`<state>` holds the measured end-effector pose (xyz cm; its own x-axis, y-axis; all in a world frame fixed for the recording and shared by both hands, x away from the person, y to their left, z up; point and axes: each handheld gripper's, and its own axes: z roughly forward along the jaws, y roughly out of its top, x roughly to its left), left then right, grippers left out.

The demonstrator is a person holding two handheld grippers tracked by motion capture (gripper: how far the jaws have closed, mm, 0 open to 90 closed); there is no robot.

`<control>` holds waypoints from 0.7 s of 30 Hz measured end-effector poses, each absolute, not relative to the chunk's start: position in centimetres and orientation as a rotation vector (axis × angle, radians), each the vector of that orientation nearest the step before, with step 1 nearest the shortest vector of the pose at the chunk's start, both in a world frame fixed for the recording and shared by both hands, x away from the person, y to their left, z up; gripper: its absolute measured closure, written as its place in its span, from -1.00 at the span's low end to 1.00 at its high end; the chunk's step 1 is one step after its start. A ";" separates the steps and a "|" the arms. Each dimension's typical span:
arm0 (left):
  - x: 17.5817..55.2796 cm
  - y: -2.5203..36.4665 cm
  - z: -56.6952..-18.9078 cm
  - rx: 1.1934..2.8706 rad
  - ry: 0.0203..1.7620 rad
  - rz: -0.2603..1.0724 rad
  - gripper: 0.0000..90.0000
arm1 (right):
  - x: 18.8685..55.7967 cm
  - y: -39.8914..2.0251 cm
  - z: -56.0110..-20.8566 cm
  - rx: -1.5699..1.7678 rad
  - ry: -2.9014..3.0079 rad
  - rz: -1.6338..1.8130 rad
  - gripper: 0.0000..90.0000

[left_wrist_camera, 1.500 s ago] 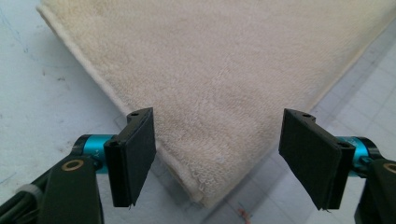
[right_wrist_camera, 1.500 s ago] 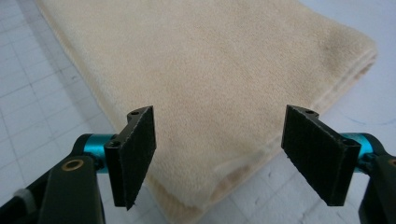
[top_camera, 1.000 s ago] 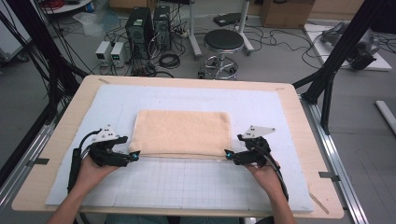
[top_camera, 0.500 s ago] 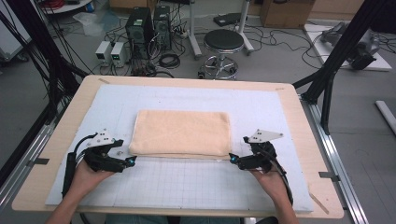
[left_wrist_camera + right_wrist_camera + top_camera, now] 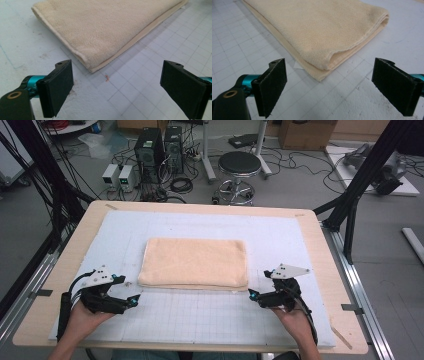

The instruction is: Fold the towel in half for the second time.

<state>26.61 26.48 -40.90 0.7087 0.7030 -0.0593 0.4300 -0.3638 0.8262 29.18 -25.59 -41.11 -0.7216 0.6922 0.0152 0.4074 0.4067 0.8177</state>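
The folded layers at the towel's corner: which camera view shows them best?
The right gripper view: the towel lies close there, and its rounded fold over a lower layer is plain at the near corner. The left gripper view shows a flatter corner with a hemmed edge. The high view shows the whole towel as a rectangle.

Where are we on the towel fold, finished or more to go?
One fold looks done: the towel lies doubled and flat on the mat. Left gripper and right gripper stand open beside its near corners, holding nothing, jaws just opened. What's left, if anything, is probably another fold.
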 end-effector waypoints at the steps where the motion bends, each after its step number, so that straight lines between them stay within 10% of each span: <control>1: 26.5 26.5 -40.9 2.009 0.869 0.381 -0.74 | 29.1 -25.7 -41.1 0.955 2.337 1.230 -0.73; 21: 24.5 27.4 -40.9 2.005 0.879 0.384 -0.85 | 27.1 -27.2 -40.8 0.995 2.278 1.260 -0.74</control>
<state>24.54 27.35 -40.91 0.7009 0.7104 -0.0637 0.4358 -0.3558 0.8267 27.06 -27.17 -40.77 -0.6908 0.7225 0.0287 0.4080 0.3567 0.8404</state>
